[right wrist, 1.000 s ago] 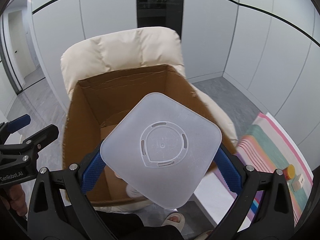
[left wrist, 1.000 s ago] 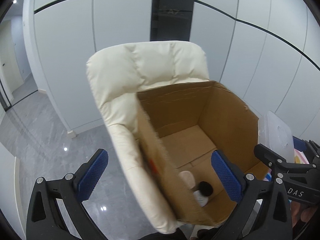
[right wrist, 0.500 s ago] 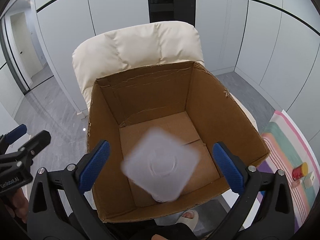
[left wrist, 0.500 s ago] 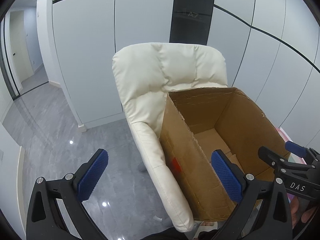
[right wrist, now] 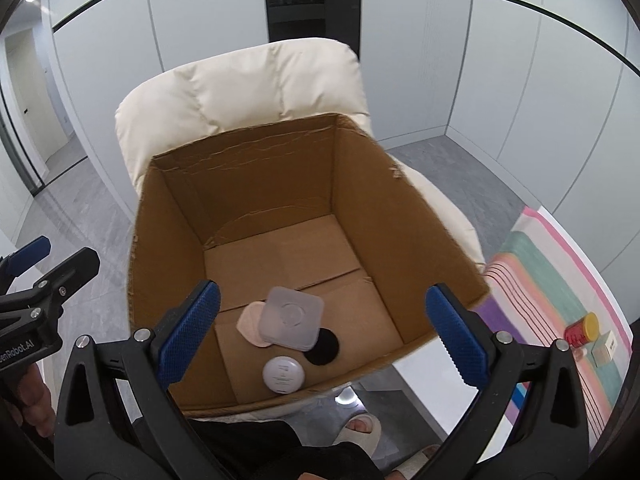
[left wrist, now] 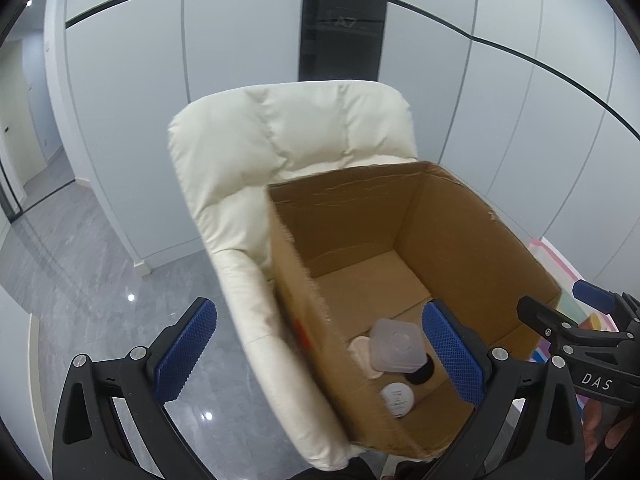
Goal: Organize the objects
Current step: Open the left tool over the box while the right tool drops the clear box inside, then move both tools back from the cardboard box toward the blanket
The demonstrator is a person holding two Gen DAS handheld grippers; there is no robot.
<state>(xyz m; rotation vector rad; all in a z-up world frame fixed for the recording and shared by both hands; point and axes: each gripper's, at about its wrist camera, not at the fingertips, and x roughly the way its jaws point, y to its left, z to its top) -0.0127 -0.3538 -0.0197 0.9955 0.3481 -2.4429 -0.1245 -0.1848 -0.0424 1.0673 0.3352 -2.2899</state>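
- Nearest the lens: right gripper [right wrist: 323,327], blue pads spread wide, nothing between them, held above the near edge of the cardboard box [right wrist: 404,216].
- Off to its left: left gripper [left wrist: 320,350], jaws likewise spread and empty, one pad over the floor [left wrist: 80,280], the other over the box's near corner.
- On the box floor, toward the near wall: translucent square lid [right wrist: 291,317], lying flat, overlapping a pale pink pad [right wrist: 250,323] on its left and a black disc [right wrist: 323,347] on its right.
- Just nearer than those: small round white container [right wrist: 283,375], apart from the lid, close to the near wall.
- Under the box: cream padded armchair [right wrist: 240,92], backrest rising behind the far wall.
- Right of the chair, on the floor: striped mat [right wrist: 532,276] carrying a red jar with a yellow cap [right wrist: 582,329] and a small box [right wrist: 606,347].
- Farthest back: pale grey wall panels [right wrist: 440,40] with a dark vertical strip.
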